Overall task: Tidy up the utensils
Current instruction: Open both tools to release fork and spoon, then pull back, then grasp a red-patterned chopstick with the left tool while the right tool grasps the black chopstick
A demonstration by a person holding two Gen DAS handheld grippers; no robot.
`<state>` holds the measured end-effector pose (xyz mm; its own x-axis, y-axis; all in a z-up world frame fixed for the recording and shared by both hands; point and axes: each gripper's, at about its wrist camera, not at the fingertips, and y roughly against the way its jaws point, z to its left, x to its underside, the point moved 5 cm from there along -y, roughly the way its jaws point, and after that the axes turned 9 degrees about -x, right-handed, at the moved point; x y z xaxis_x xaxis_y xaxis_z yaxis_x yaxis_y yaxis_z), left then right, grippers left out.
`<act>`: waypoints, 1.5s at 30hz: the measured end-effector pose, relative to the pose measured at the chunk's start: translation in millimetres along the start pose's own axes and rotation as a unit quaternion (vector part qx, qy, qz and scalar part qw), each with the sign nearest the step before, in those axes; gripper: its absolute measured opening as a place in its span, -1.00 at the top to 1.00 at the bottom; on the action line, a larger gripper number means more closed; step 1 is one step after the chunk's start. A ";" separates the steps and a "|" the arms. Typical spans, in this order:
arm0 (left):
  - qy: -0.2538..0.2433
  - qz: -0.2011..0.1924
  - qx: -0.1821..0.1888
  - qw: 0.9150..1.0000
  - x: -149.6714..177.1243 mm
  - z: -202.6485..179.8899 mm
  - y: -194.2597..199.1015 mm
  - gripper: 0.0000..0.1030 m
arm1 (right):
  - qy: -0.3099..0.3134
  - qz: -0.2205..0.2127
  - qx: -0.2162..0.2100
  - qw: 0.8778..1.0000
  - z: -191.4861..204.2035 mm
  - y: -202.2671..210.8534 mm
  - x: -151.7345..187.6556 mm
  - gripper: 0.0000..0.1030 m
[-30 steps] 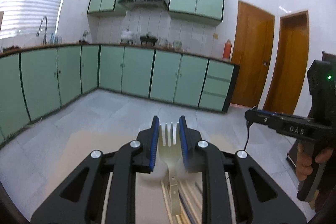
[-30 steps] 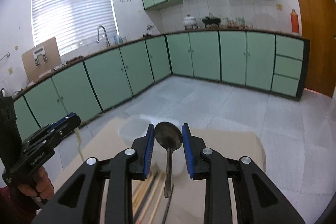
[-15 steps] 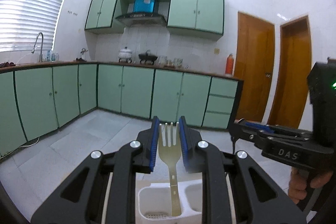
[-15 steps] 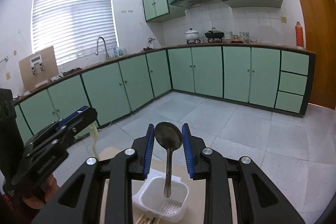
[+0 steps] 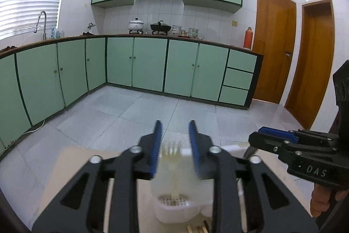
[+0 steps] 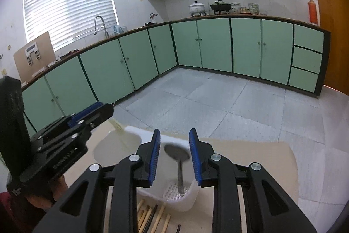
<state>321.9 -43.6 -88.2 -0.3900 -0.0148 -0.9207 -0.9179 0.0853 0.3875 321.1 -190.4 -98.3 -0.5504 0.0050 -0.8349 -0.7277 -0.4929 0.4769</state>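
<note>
In the left wrist view my left gripper point(image 5: 173, 145) is open above a white utensil holder point(image 5: 181, 209); a cream fork point(image 5: 173, 158), blurred, stands in it between the spread fingers, free of the pads. In the right wrist view my right gripper point(image 6: 174, 152) is open above the same holder point(image 6: 187, 202); a metal spoon point(image 6: 177, 156) stands in its perforated compartment, clear of both pads. Each gripper shows at the edge of the other's view.
The holder sits on a beige table point(image 6: 250, 158). Chopsticks point(image 6: 152, 217) lie on the table in front of the holder. Green cabinets point(image 5: 148, 64) and a tiled floor point(image 5: 135, 115) lie beyond the table's far edge.
Both grippers have opened. The fork and the spoon, held a moment ago, have dropped into the white holder. Both views have tilted down toward the table.
</note>
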 end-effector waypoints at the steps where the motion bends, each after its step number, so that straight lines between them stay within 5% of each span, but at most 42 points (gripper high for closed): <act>1: -0.001 -0.001 -0.002 1.000 1.4 1.8 4.4 0.31 | -0.001 -0.003 0.001 1.000 -0.4 3.1 1.5 0.37; 9: -0.002 0.006 -0.022 1.000 17.8 10.7 58.1 -0.19 | -0.015 -0.030 0.030 0.999 -2.4 50.6 24.8 -0.12; 15: -0.011 0.061 -0.022 0.998 67.1 6.3 100.0 -0.40 | -0.033 -0.014 0.051 0.998 3.8 85.3 77.3 -0.38; 20: -0.014 0.127 -0.025 0.992 119.5 7.8 124.3 -0.41 | -0.056 0.023 0.069 0.996 5.2 106.5 130.9 -0.38; 28: -0.023 0.179 -0.030 0.983 168.0 14.3 147.5 -0.41 | -0.056 0.067 0.086 0.992 21.4 136.2 200.1 -0.29; 36: -0.039 0.214 -0.026 0.976 209.2 -0.7 155.6 -0.29 | -0.035 0.090 0.089 0.991 37.6 141.6 233.3 0.07; 45: -0.046 0.228 -0.034 0.972 220.2 -8.0 156.3 -0.24 | -0.032 0.106 0.089 0.990 45.1 143.1 255.3 0.31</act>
<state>91.9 -41.4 -230.0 -0.7523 0.0982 -0.6515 -0.6549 -0.0033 0.7557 58.0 -220.4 -230.8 -0.7192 -0.0240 -0.6944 -0.6508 -0.3269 0.6853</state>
